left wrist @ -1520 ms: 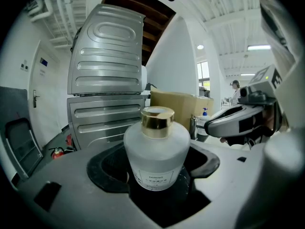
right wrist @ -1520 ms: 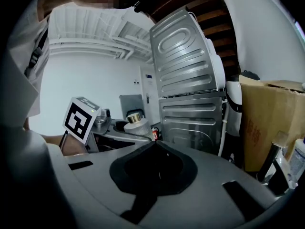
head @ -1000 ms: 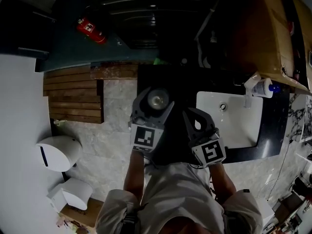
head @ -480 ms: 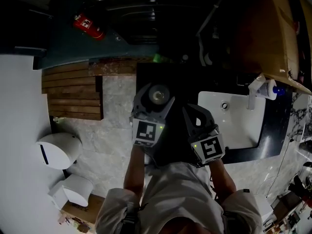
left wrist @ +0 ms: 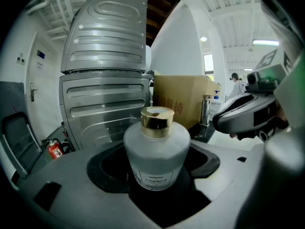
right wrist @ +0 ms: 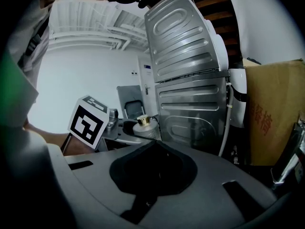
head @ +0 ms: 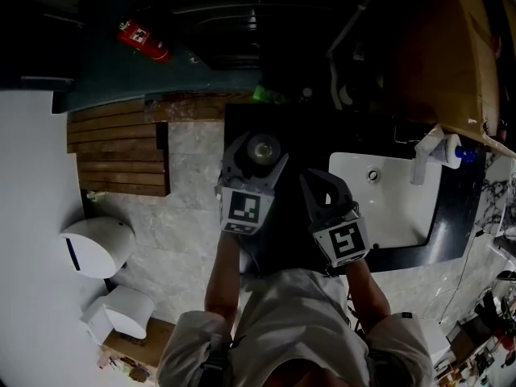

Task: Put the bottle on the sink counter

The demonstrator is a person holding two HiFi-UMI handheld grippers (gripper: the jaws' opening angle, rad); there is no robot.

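Observation:
A frosted glass bottle [left wrist: 156,151] with a gold cap [head: 263,147] stands upright between the jaws of my left gripper [head: 260,153], which is shut on it. In the head view it hangs over dark ground, left of the white sink basin [head: 387,204] set in a black counter [head: 453,208]. My right gripper [head: 320,192] is beside it, nearer the sink, with its jaws shut and nothing between them. The right gripper view shows the bottle [right wrist: 145,125] and the left gripper's marker cube [right wrist: 88,120] off to the left.
A faucet [head: 421,161] and a blue-capped bottle [head: 453,151] stand at the sink's far side. A cardboard box [head: 459,55] lies beyond. A steel machine [left wrist: 105,80] rises ahead. A red extinguisher [head: 142,40], wooden slats [head: 117,147] and a white dispenser [head: 97,248] are at left.
Both grippers have drifted slightly to the right in the head view. The left gripper keeps its hold on the bottle; the right stays shut.

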